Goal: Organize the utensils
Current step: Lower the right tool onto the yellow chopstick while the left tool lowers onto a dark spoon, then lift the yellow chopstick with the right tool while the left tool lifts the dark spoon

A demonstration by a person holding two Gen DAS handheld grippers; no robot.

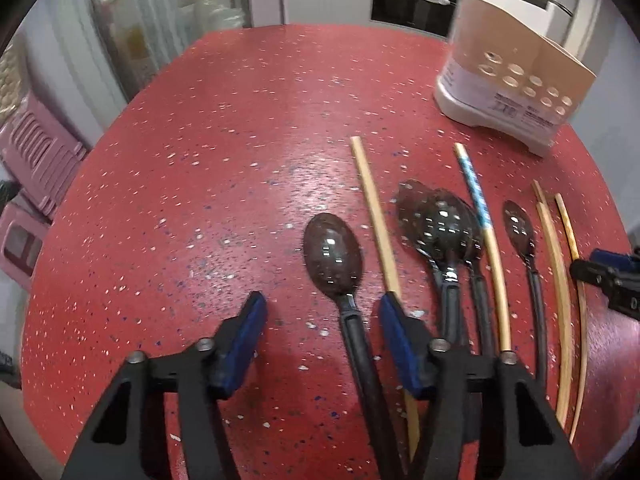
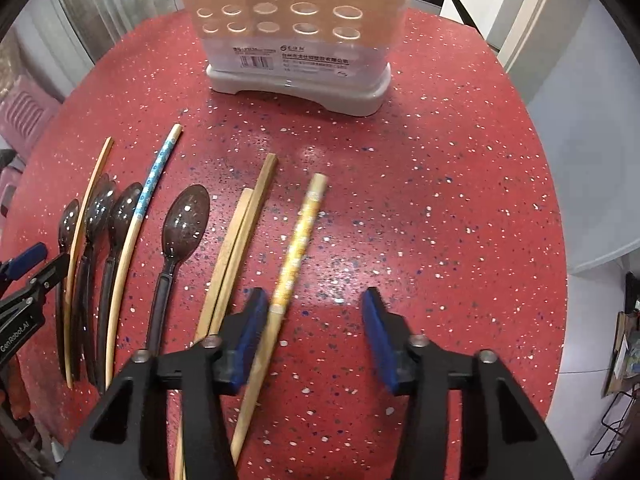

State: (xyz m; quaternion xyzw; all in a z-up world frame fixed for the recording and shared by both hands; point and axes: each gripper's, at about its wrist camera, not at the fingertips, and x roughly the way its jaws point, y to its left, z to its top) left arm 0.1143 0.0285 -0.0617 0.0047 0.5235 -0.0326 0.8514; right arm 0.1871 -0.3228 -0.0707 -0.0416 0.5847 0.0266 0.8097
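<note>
Spread wide, the left gripper (image 1: 320, 312) straddles a spoon (image 1: 333, 254) handle, probably lining up a grasp. Right gripper (image 2: 314, 312), also released, hovers over a yellow chopstick (image 2: 298, 246) lying on the table (image 2: 440, 200); the holder (image 2: 298, 36) waits beyond.

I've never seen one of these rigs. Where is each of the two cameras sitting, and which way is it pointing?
Left wrist view: sits behind the open left gripper, looking across the speckled red table; its blue-padded fingers straddle a dark translucent plastic spoon.
Right wrist view: sits behind the open right gripper, facing the white perforated utensil holder; a yellow-patterned chopstick lies by its left finger.
Shared: table, holder, the row of spoons and chopsticks, and each view glimpses the other gripper.
</note>
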